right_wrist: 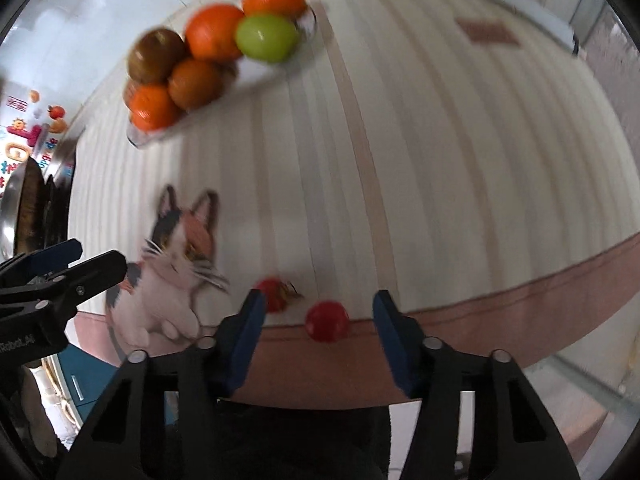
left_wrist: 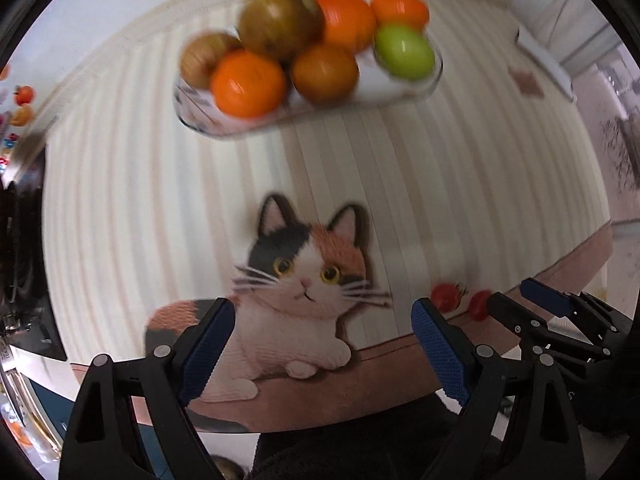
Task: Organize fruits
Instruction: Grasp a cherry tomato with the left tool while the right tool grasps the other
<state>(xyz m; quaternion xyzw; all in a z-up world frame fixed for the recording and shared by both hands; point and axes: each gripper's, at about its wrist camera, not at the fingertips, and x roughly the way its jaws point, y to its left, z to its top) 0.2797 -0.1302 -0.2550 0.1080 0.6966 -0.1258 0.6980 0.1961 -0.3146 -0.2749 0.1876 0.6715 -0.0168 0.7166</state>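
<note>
A glass dish (left_wrist: 400, 90) (right_wrist: 276, 72) at the far side of the table holds several fruits: oranges (left_wrist: 248, 82) (right_wrist: 214, 32), brownish ones (left_wrist: 280, 22) (right_wrist: 156, 56) and a green one (left_wrist: 404, 52) (right_wrist: 266, 36). Two small red fruits lie near the table's front edge (left_wrist: 446, 296) (left_wrist: 480, 304); in the right wrist view one (right_wrist: 327, 321) lies just ahead of my open, empty right gripper (right_wrist: 318, 320), the other (right_wrist: 274, 294) by its left finger. My left gripper (left_wrist: 322, 340) is open and empty over the cat picture (left_wrist: 296, 280).
The table has a striped cream cloth (left_wrist: 440, 180) with a pink border (right_wrist: 520, 304) and a printed cat (right_wrist: 176, 256). A white flat object (left_wrist: 548, 60) lies at the far right. A dark appliance (left_wrist: 24, 260) stands left. The right gripper shows in the left wrist view (left_wrist: 520, 304).
</note>
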